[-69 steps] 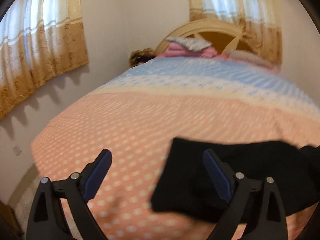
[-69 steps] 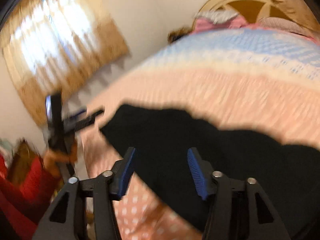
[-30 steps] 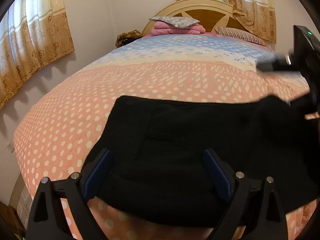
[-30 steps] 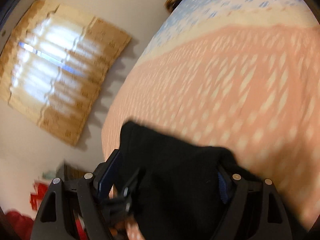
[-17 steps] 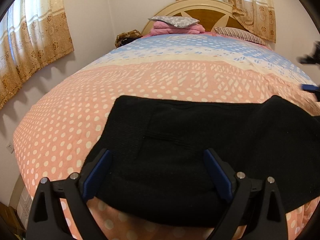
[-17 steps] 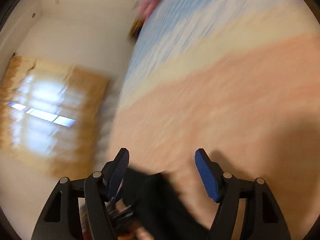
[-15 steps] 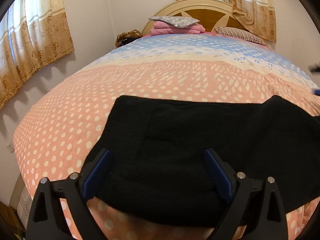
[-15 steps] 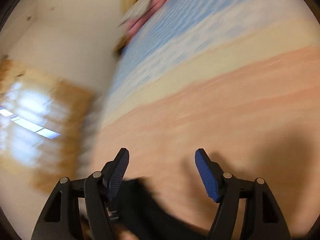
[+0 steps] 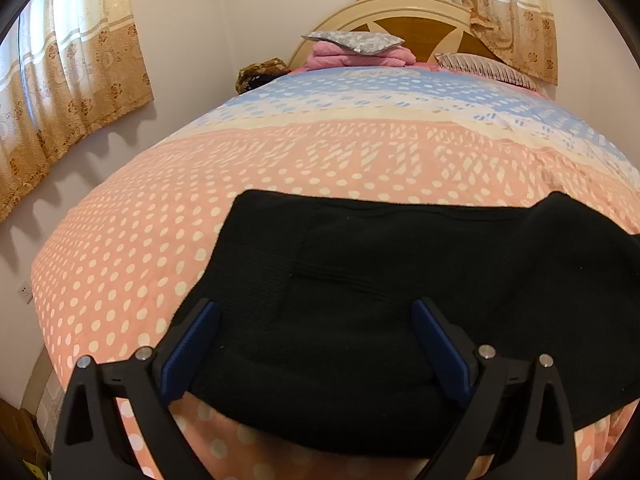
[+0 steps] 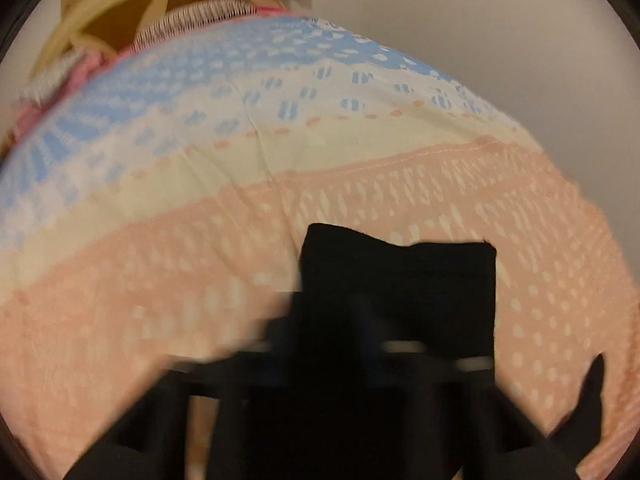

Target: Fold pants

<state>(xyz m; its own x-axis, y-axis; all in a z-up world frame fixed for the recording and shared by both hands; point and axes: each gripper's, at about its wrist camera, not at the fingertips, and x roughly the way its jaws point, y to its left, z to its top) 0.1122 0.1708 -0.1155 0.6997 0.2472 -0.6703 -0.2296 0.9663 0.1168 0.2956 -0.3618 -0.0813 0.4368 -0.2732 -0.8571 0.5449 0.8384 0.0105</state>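
The left wrist view sits low at the foot of the bed (image 9: 280,168), looking along its length toward the headboard (image 9: 404,28), with the black pants (image 9: 380,280) close under the lens. The right wrist view, blurred, hangs close over the pants (image 10: 400,280) too, facing toward the headboard (image 10: 116,12) from farther right. Both share the pants, bed (image 10: 200,220) and headboard.

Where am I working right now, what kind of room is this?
Most likely a bedroom: the pants lie on a bed with a curved headboard, pillows stacked against it, and curtains by the wall.
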